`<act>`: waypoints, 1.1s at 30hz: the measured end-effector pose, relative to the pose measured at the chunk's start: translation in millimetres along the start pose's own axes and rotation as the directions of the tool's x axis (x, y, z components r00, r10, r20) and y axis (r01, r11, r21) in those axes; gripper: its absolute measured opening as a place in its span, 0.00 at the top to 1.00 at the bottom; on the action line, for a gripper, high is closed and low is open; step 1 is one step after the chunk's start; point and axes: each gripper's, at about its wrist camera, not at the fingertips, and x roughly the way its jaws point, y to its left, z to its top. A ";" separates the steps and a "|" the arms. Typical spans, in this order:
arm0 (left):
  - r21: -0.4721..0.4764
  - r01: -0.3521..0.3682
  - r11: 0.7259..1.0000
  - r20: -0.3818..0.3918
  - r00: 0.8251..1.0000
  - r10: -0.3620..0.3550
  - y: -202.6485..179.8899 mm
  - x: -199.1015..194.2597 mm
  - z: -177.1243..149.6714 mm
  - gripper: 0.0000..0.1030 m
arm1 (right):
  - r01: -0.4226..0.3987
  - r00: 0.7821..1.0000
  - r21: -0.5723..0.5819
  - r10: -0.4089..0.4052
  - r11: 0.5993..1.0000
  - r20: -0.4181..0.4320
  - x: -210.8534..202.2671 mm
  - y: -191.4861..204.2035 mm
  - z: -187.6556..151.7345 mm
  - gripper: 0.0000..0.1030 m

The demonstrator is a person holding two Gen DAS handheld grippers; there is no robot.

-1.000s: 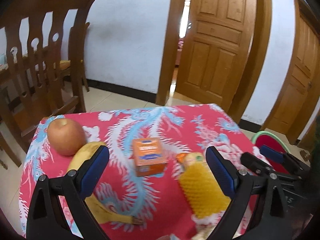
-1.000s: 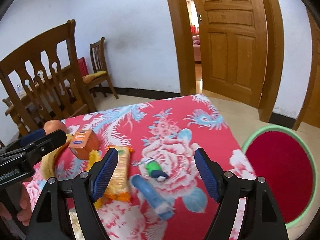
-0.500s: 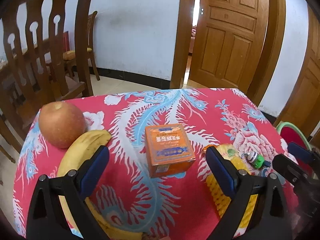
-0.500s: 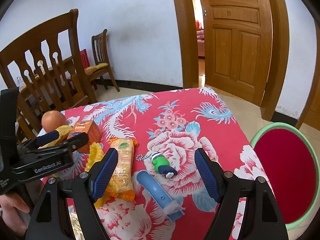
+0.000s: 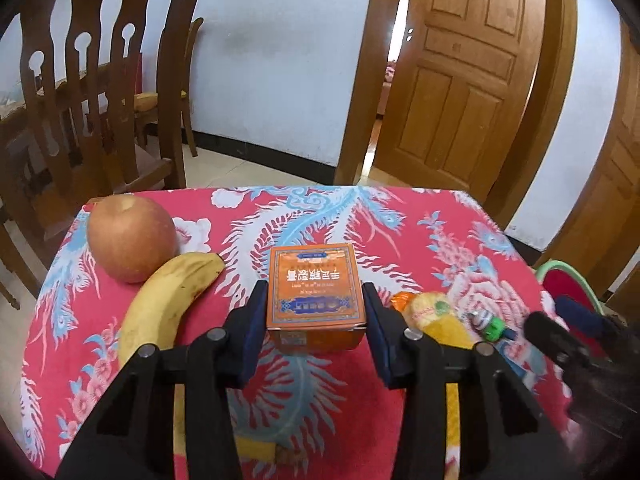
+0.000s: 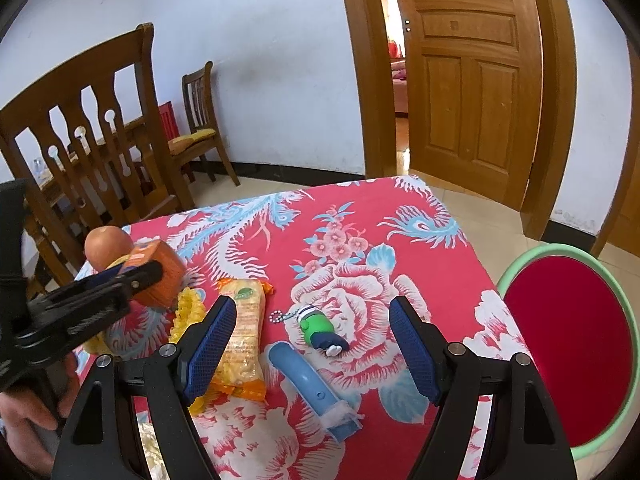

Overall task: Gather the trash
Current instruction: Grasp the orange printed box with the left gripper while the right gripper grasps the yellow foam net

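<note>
An orange box (image 5: 316, 294) stands on the red flowered tablecloth (image 5: 304, 216). My left gripper (image 5: 315, 328) is shut on the box, one blue pad on each side; it also shows in the right wrist view (image 6: 154, 276). My right gripper (image 6: 310, 346) is open and empty above a green toy keychain (image 6: 318, 326) and a blue tube (image 6: 308, 388). A yellow snack packet (image 6: 242, 340) lies just left of the right gripper's left finger. A round bin (image 6: 568, 344) with a green rim and red inside stands on the floor to the right of the table.
An apple (image 5: 130, 236) and a banana (image 5: 168, 300) lie at the table's left. Wooden chairs (image 5: 80, 112) stand behind on the left. A wooden door (image 5: 460, 80) is ajar behind the table. The table's right edge runs beside the bin.
My left gripper moved forward over the orange box and closed on its sides. My right gripper stayed open and shifted slightly above the keychain.
</note>
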 end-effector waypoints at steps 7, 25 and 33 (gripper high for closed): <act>0.021 0.018 1.000 0.036 0.999 -0.019 5.2 -26.1 -24.3 0.55 | -0.012 1.000 -0.015 0.012 1.000 -0.017 2.8 8.2 -2.3 0.23; 0.002 0.023 1.000 0.027 0.999 -0.023 10.9 -25.6 -24.3 0.55 | -0.250 0.968 -0.071 0.246 0.966 -0.055 1.1 53.2 -15.3 0.26; 0.018 0.028 0.999 0.033 0.999 -0.028 6.7 -27.3 -25.9 0.54 | -0.254 0.965 -0.093 0.245 0.963 -0.096 9.3 60.0 -21.6 0.90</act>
